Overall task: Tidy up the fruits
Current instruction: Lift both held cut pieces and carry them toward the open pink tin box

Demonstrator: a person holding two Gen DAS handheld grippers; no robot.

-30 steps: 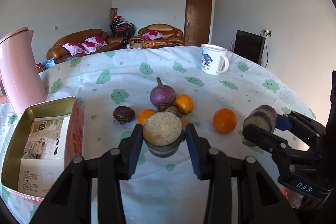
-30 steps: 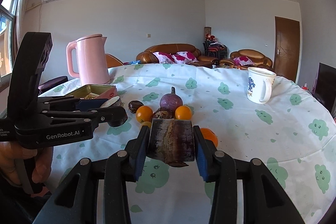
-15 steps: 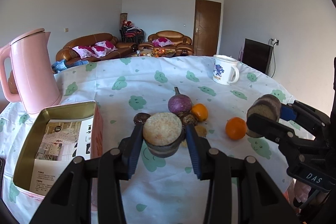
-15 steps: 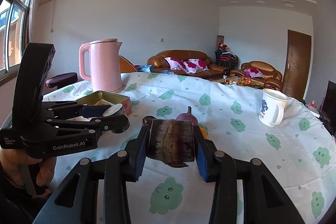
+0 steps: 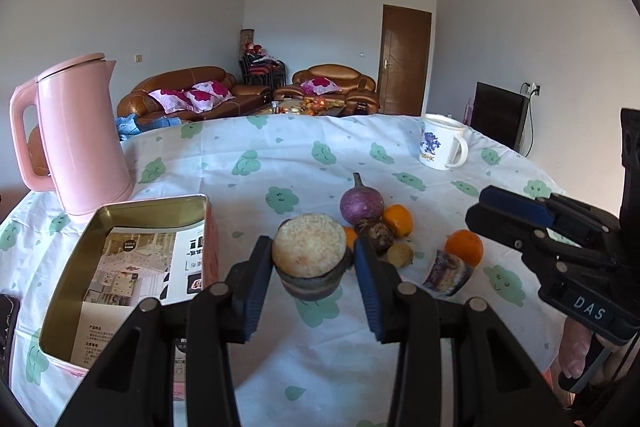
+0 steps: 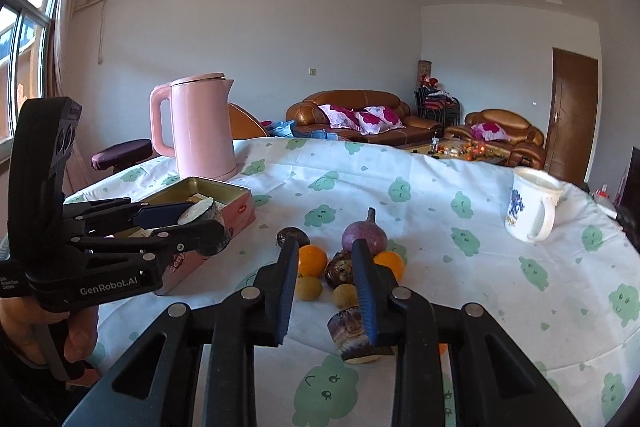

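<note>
My left gripper point(image 5: 310, 267) is shut on a cut taro piece point(image 5: 309, 255) with a pale cut face, held above the table beside the open tin box point(image 5: 120, 267). It also shows in the right wrist view point(image 6: 204, 223). My right gripper point(image 6: 326, 291) is open and empty. A second cut taro piece point(image 6: 352, 335) lies on the cloth just under its right finger, also seen in the left wrist view point(image 5: 448, 273). Beyond lie a purple turnip point(image 6: 365, 237), oranges point(image 6: 312, 261), a dark fruit point(image 6: 340, 271) and small yellow-brown fruits point(image 6: 308, 287).
A pink kettle point(image 5: 80, 135) stands at the back left behind the tin box. A white mug point(image 6: 530, 211) stands at the right. The table point(image 6: 500, 287) has a white cloth with green prints; its front edge is near me.
My right gripper has opened and let go of its taro piece, which now lies on the cloth. My left gripper still holds its piece and has drawn back towards the tin box.
</note>
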